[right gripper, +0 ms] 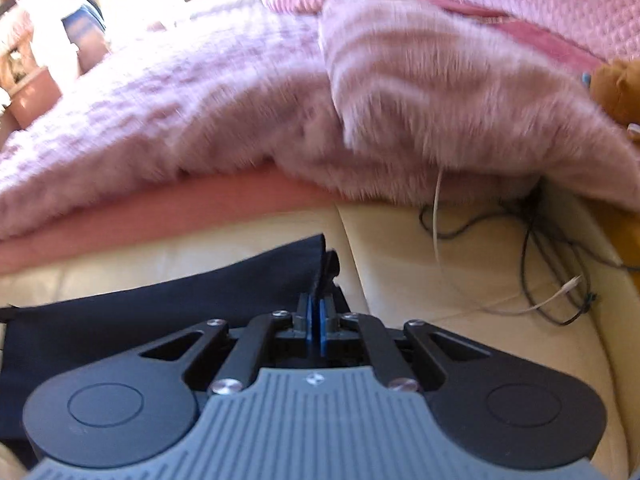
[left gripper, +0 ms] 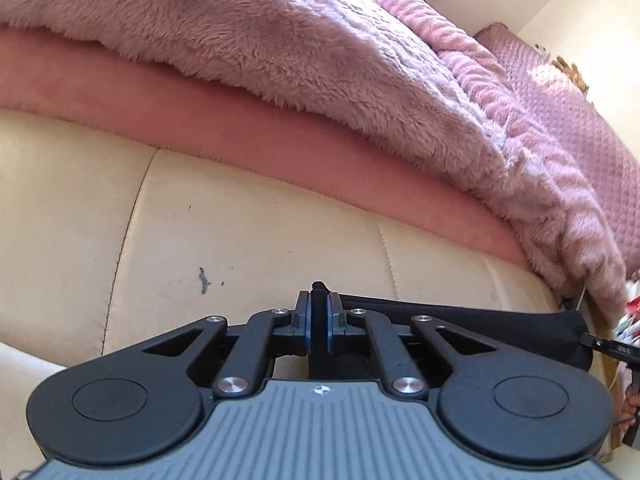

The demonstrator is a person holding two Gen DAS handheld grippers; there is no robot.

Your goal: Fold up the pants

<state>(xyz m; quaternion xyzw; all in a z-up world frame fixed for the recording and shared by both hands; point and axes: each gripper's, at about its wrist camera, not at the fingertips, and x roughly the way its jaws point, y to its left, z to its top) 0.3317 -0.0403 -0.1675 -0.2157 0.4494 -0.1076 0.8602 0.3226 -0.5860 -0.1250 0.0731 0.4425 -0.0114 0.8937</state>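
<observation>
The pants (right gripper: 160,300) are dark navy and hang stretched between my two grippers in front of the cream bed frame (left gripper: 240,220). My left gripper (left gripper: 319,300) is shut on one corner of the pants (left gripper: 460,316), whose edge runs off to the right. My right gripper (right gripper: 317,308) is shut on the other corner, with cloth sticking up above the blue pads (right gripper: 307,316). The right gripper's tip (left gripper: 608,348) shows at the right edge of the left wrist view.
A fluffy pink blanket (left gripper: 280,52) and a pink sheet (left gripper: 240,124) cover the bed. Black and white cables (right gripper: 520,240) lie on the cream ledge at right. A brown plush toy (right gripper: 616,88) sits at far right. Clutter (right gripper: 48,40) stands at far left.
</observation>
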